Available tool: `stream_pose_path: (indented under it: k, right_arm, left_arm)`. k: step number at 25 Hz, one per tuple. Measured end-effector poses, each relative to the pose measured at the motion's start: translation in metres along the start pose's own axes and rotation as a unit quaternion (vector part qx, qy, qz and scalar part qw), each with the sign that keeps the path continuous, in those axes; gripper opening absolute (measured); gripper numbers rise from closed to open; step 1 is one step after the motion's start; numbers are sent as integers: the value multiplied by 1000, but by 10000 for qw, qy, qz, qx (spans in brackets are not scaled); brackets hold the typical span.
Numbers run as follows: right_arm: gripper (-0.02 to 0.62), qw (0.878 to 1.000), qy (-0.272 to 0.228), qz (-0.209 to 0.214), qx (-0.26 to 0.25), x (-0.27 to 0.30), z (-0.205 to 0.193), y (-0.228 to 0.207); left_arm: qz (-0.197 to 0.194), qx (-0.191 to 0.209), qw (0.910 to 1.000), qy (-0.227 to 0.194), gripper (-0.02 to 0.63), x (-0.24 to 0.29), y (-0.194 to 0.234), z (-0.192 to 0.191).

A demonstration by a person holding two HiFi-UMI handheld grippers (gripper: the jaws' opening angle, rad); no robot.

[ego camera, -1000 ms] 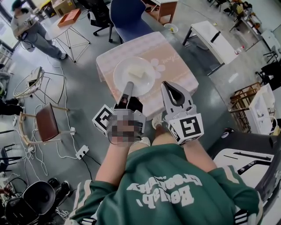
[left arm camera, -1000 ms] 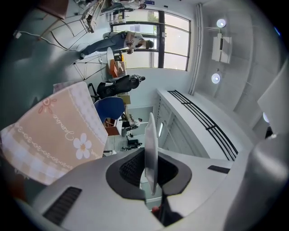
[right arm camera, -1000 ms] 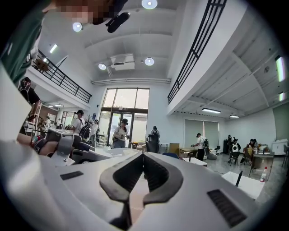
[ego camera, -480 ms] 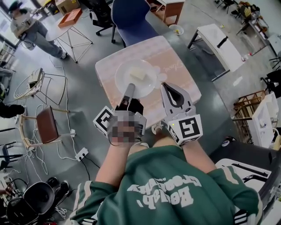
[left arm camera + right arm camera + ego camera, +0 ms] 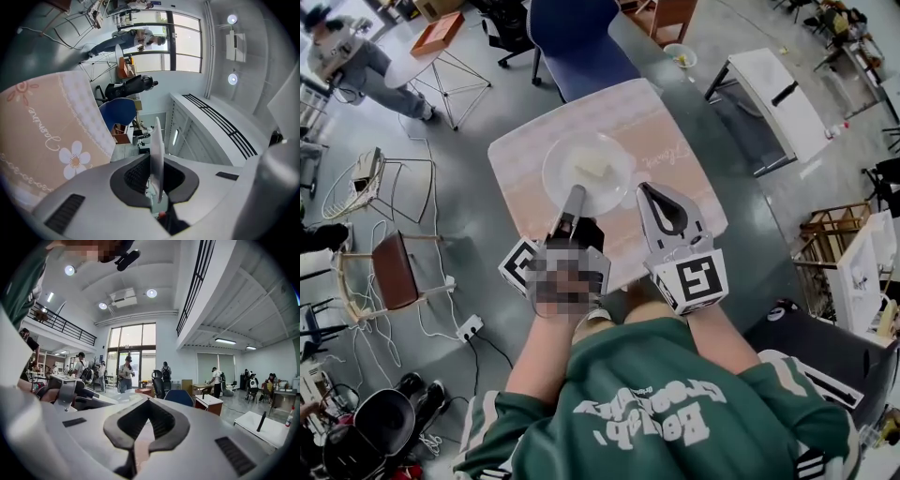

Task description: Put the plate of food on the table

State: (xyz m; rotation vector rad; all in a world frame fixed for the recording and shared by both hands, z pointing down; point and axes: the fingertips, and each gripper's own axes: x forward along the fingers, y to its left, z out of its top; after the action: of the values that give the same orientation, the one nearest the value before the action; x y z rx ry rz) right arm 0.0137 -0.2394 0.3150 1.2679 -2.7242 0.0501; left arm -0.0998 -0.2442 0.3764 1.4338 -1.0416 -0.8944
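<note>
A white plate with a pale piece of food on it hangs level over the pink flowered tablecloth of the table. My left gripper is shut on the plate's near rim. In the left gripper view the plate's rim stands edge-on, pinched between the pads of the left gripper, with the tablecloth beside it. My right gripper hovers over the table just right of the plate, shut and holding nothing. In the right gripper view the tips of the right gripper meet.
A blue chair stands at the table's far side. A white bench is off to the right, a brown chair and wire stools to the left. A person stands at the far left. Cables lie on the floor.
Both grippers have moved forward over the table, the left one carrying the plate from the near edge toward the middle. The table now sits closer beneath them.
</note>
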Motion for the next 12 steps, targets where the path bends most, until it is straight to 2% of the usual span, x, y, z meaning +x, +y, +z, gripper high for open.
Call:
stream_pose_path:
  k: [6,12]
  right_arm:
    - [15,9998,132,121,71,31,-21,-31]
    - [15,9989,330,232,255,58,-49,-54]
  left_arm:
    - [-44,-21,10000,-66,29,38,20,7]
    - [229,-63,9997,-8,29,73,55,10]
